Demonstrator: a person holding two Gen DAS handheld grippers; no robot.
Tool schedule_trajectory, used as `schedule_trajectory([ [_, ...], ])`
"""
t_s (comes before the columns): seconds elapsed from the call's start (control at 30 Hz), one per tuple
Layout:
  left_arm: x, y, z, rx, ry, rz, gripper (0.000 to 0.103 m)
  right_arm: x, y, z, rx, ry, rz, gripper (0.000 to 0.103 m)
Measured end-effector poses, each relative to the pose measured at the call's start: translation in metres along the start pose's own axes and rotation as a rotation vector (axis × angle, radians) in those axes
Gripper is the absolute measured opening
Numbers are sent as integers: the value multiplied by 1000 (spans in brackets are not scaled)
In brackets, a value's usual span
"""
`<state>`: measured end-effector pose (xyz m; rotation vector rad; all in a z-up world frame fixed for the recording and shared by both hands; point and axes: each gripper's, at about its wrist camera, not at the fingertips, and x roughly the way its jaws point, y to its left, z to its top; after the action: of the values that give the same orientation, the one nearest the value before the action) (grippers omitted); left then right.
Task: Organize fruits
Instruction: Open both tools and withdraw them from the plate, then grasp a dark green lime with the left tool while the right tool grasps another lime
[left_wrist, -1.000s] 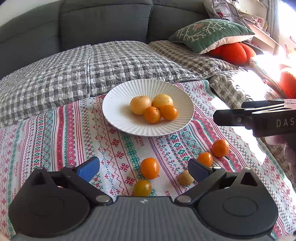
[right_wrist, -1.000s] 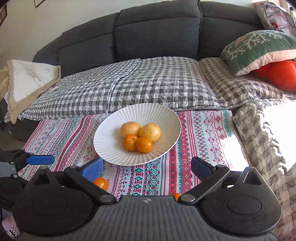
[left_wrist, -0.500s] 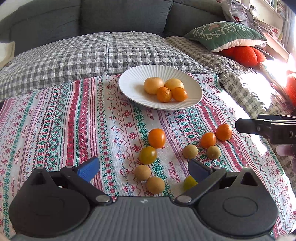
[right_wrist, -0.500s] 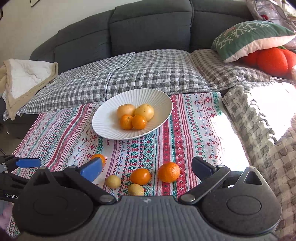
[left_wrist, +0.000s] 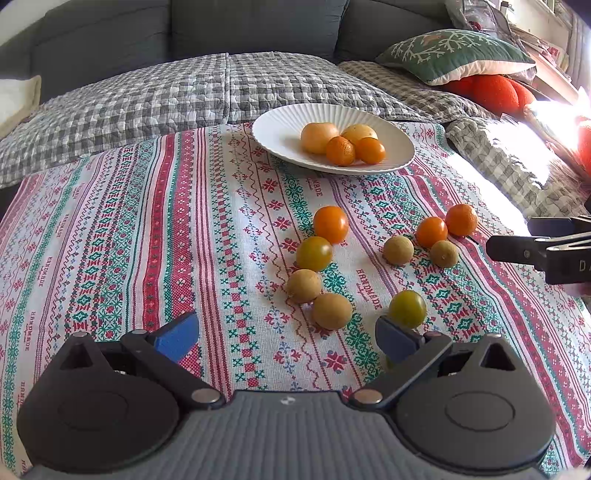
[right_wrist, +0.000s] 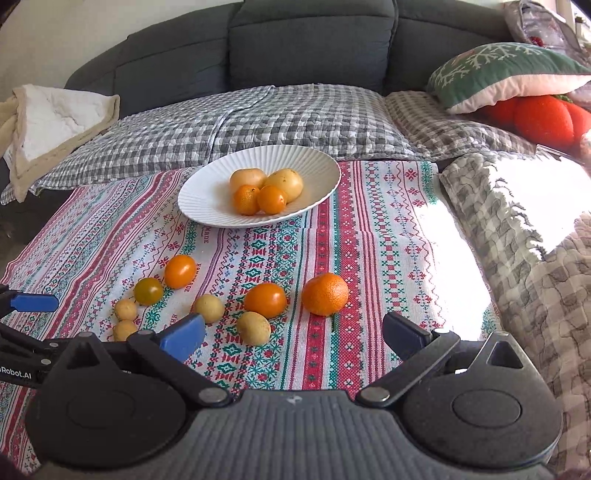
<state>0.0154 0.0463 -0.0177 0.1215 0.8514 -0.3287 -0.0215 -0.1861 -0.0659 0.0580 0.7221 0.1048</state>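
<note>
With both the left gripper (left_wrist: 286, 334) and right gripper (right_wrist: 293, 332) spread empty, round loose fruits such as the dimpled orange mandarin (right_wrist: 325, 293) may roll off the embroidered striped cloth (right_wrist: 369, 229) if nudged short of the ribbed white plate (right_wrist: 207, 199).

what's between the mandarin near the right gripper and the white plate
Nothing: in the right wrist view only bare patterned cloth lies between the mandarin and the white plate.
</note>
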Motion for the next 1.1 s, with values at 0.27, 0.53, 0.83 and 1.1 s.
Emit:
schedule_trajectory([
  [0.27,-9,-3,-15,9,-19,-58,98,4,13,-10,-58,2,63,103],
  [0.53,-9,-20,-21,65,-1,-124,96,14,30,-15,-105,39,107,103],
  [0.83,-2,-37,-20,114,4,-227,68,18,37,-13,-103,50,147,101],
  [1.1,8,-47,-20,148,27,-273,39,21,37,-11,-92,57,156,98],
])
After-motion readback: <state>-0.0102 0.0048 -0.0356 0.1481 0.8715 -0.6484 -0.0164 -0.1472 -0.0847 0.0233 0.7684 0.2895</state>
